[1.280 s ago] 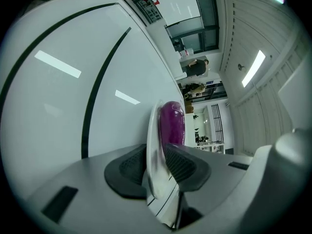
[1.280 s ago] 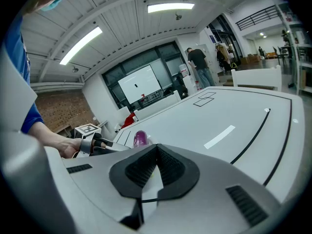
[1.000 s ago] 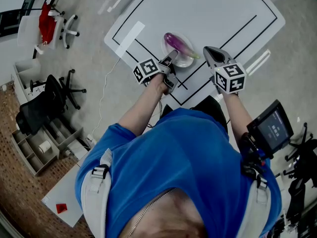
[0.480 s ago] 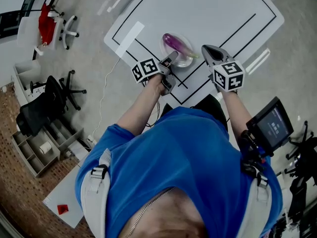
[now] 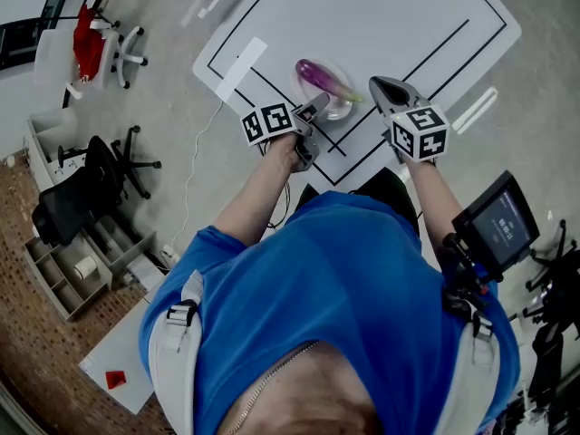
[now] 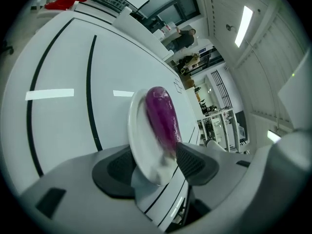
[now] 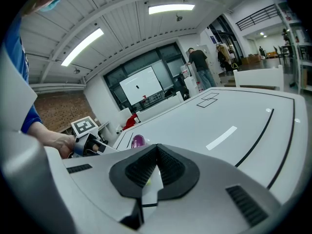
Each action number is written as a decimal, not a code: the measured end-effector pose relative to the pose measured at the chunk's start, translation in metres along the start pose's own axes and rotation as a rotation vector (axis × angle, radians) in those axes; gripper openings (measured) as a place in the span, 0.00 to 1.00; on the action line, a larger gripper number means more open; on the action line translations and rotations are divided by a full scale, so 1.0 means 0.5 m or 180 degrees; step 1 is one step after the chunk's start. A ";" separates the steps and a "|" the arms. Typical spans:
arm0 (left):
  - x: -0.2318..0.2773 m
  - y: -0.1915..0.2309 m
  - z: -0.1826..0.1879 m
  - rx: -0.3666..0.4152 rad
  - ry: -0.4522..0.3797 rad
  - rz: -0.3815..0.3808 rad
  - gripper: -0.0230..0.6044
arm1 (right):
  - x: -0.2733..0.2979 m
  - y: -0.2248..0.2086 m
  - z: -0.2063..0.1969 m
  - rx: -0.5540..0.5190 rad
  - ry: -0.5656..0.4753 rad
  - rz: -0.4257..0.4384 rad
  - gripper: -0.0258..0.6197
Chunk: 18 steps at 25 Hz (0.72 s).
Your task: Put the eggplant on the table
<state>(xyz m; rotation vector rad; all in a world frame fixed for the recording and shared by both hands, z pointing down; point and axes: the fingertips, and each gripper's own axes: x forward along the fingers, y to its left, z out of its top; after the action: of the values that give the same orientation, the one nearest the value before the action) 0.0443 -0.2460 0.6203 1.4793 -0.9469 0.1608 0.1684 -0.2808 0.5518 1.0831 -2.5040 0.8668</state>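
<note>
My left tool (image 6: 155, 161), jaws just parted wide, straddles the plate (image 6: 135, 130) rim; my right tool (image 7: 157, 150) idles closed beside the plate. Next, likely: grip the eggplant (image 6: 161, 113) lying on that plate.

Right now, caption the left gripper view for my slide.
Left hand-held gripper, jaws just opening, straddles the rim of the white plate holding a purple eggplant.

White table (image 5: 390, 16) – black lines (image 5: 435, 60) ran across its top in nested frames. A white tape strip (image 5: 240, 69) lay flat near one corner. One pale plate (image 5: 341, 110) sat directly on the top – among the lines, toward the near edge.
</note>
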 end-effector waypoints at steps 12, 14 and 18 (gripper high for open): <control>-0.010 0.011 -0.040 0.0797 0.0350 0.0299 0.46 | 0.000 0.005 -0.013 0.0008 0.0006 0.0079 0.04; -0.015 0.013 -0.046 0.0818 0.0362 0.0317 0.46 | 0.000 0.008 -0.014 0.0002 0.0011 0.0100 0.04; -0.026 0.021 -0.055 0.0766 0.0329 0.0329 0.46 | 0.004 0.011 -0.017 -0.0018 0.0023 0.0154 0.04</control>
<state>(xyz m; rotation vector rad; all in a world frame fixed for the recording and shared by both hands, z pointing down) 0.0414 -0.2145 0.6252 1.6252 -0.9451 0.4355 0.1632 -0.2738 0.5572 1.0196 -2.5348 0.8746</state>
